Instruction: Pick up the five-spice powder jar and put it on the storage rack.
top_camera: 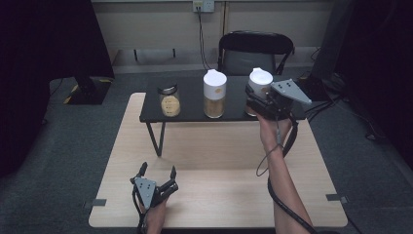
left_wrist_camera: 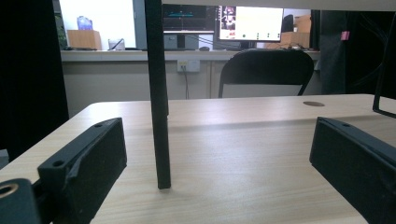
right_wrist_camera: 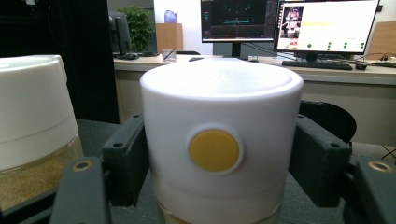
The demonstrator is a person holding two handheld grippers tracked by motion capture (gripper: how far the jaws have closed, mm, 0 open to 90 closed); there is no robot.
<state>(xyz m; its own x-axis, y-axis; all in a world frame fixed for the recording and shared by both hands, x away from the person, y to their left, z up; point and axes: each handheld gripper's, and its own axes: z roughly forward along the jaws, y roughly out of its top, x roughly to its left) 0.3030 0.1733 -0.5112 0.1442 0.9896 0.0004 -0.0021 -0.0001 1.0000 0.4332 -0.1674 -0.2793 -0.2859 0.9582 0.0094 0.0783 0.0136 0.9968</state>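
Right tongs (right_wrist_camera: 217,186): I had them around the white lid of the right-hand jar (top_camera: 258,85), one jaw at each side of it; I could not tell whether the pads pressed on it.
Left tongs (top_camera: 157,171): I had them spread wide, nothing between them, low over the wooden surface (top_camera: 214,185).
Right-hand jar: it stood at the right end of the black raised shelf (top_camera: 190,109).
Neighbours: a middle jar (top_camera: 215,93) with a white lid stood just beside it; a short jar (top_camera: 169,101) stood further left.
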